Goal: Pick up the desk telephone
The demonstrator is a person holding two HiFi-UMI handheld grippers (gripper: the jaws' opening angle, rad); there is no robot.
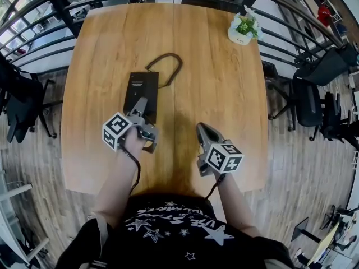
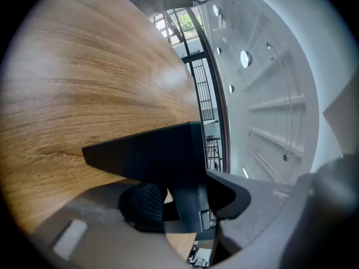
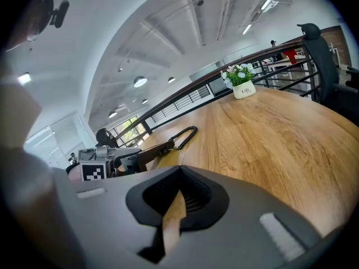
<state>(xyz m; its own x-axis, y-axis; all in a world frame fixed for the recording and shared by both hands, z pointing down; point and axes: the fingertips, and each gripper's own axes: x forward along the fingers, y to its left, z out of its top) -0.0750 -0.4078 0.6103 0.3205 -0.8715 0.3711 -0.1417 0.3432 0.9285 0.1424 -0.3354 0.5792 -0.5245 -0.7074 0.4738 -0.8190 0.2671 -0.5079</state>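
Closing left gripper (image 1: 143, 111) ribbed jaws around flat black desk telephone (image 1: 140, 87) edge; right gripper (image 1: 202, 129) jaws together, empty.

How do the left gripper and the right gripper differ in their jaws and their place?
The left gripper is closing its jaws round the near edge of the black telephone; the right gripper has its jaws together, with nothing between. The left gripper is at the telephone; the right gripper is apart from it, over bare wood of the table. Both point roughly toward the table's far side.
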